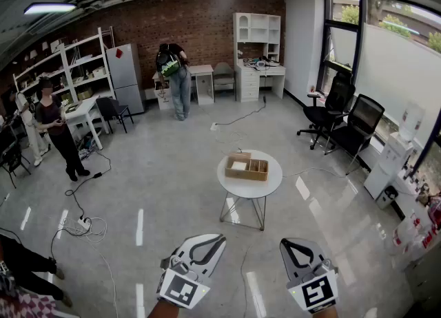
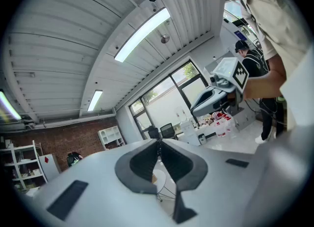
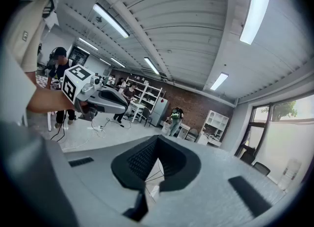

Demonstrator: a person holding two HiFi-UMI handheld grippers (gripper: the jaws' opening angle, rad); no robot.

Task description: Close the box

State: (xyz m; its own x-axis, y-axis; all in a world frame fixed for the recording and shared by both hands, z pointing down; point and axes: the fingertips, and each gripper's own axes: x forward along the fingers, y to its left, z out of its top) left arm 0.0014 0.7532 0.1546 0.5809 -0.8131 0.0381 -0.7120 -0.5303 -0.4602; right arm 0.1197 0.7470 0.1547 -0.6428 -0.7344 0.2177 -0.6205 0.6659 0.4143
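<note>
Approach stage, looks like. Open wooden box [image 1: 247, 166] out on the round counter [image 1: 270, 184], well apart from left gripper [image 1: 220, 238] and right gripper [image 1: 284, 242], both pinched shut with nothing in them. Next up, probably: walk over, then work out how it folds shut.

I am seeing a brightly, evenly lit room. Ceiling light strips [image 1: 49, 7] are glowing overhead, and daylight is coming in through the windows [image 1: 396, 48] at the right. The floor [image 1: 172, 172] is showing pale streaks of glare and only faint, soft shadows. Straight lines are bending toward every edge, and both gripper views are darkening to black in their corners.
</note>
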